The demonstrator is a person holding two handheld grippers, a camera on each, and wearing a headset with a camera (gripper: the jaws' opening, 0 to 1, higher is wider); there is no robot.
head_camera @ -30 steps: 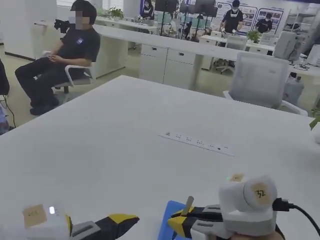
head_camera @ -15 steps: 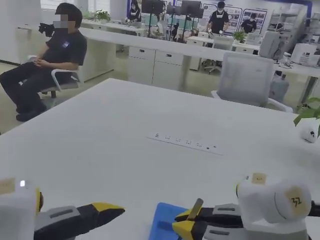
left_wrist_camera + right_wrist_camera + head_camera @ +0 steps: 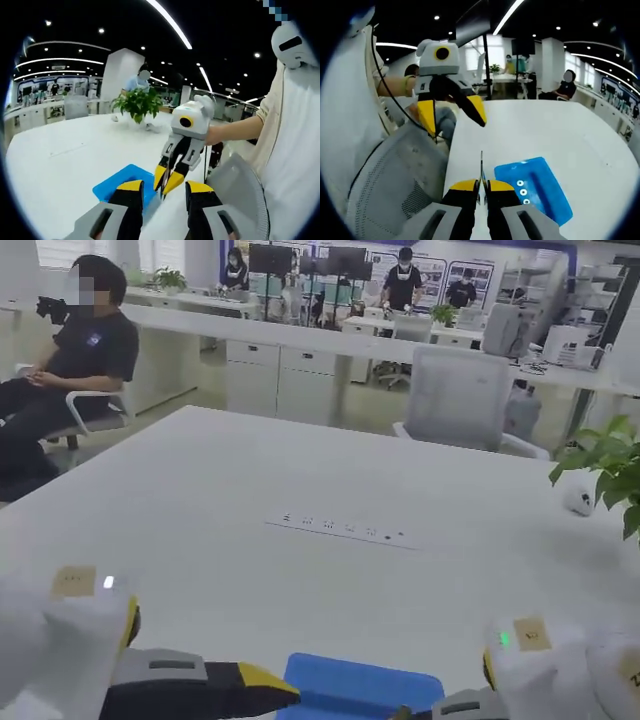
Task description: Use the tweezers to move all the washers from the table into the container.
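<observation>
Where the left gripper [image 3: 165,189] hangs with jaws spread and empty, the right gripper [image 3: 481,186] beside it is pressed together on the tweezers [image 3: 481,167], blade pointing forward. Washers [image 3: 523,192]: three in a row on the blue tray [image 3: 545,185], likely the container, just ahead-right of the blade, nearer the right gripper. Whether the thin tip carries a washer: cannot tell.

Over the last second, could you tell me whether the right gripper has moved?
Yes. Against the power strip in the head view, the right gripper has drawn back rightward, toward the person, uncovering more of the blue tray.
</observation>
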